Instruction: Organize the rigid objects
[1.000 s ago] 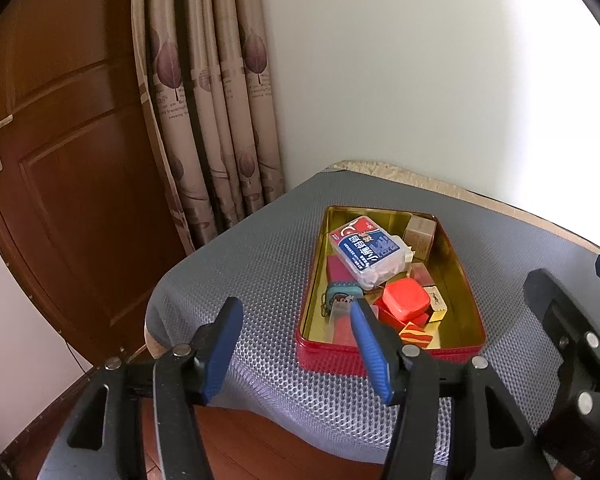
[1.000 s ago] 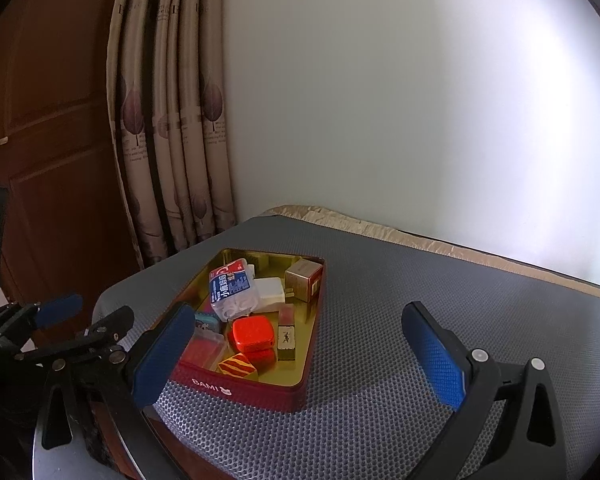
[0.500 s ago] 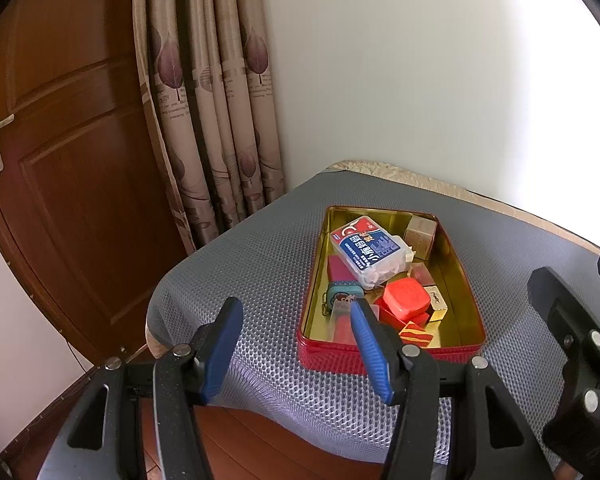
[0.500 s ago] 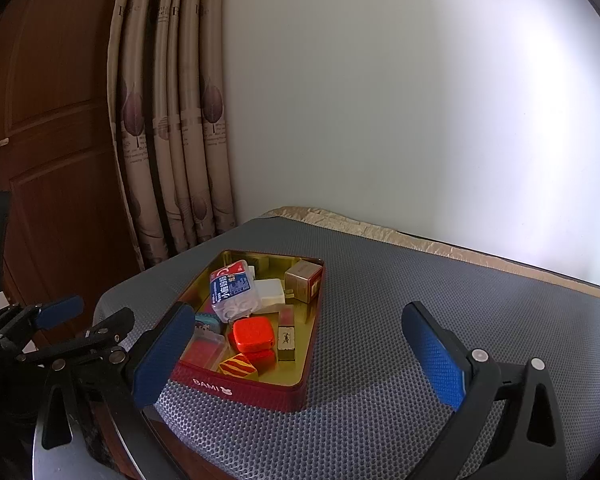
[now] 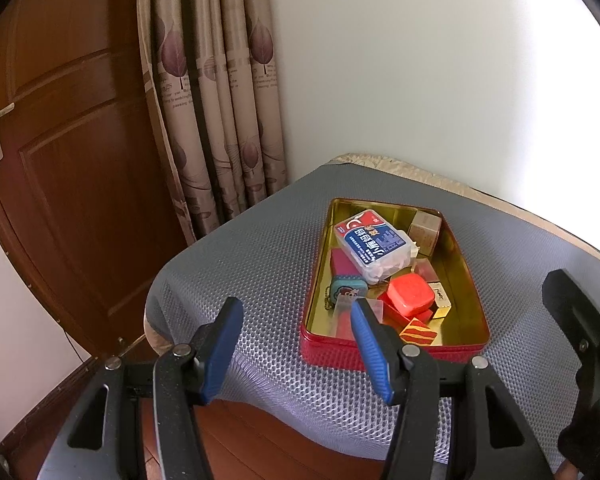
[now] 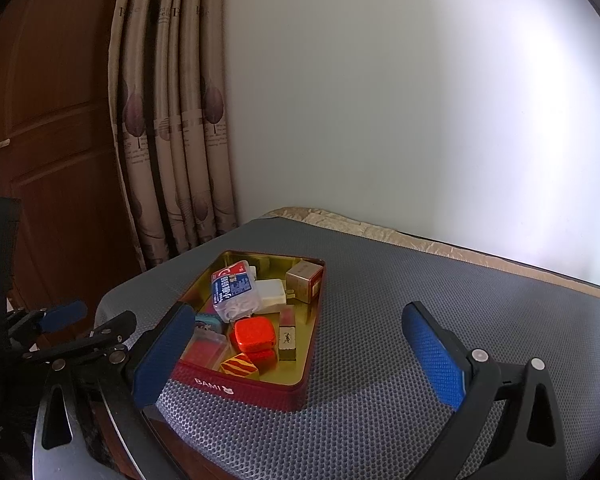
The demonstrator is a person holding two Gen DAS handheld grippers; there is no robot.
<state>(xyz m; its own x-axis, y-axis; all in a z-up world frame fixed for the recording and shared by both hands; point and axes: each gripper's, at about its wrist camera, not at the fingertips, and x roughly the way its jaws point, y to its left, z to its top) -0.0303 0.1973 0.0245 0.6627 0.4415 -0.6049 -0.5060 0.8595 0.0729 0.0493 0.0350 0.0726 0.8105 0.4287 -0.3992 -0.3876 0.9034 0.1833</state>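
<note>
A grey mesh-covered counter [image 6: 380,340] fills the corner of the room. Nearest you, your left claw [image 5: 296,340] hangs off its front edge, jaws parted, empty; your right claw [image 6: 300,350] spreads wider, holding nothing either. Just beyond stands the red tin [image 6: 252,390], crowded with small things: a striped block [image 6: 239,365], a red square case [image 6: 254,334], a gold lipstick box [image 6: 288,342], then a blue-labelled plastic box [image 6: 233,290] and a brown carton [image 6: 305,277]. Nothing lies loose outside, so the gathering looks done. Behind hang curtains [image 5: 216,120] beside a wooden door [image 5: 60,140].
</note>
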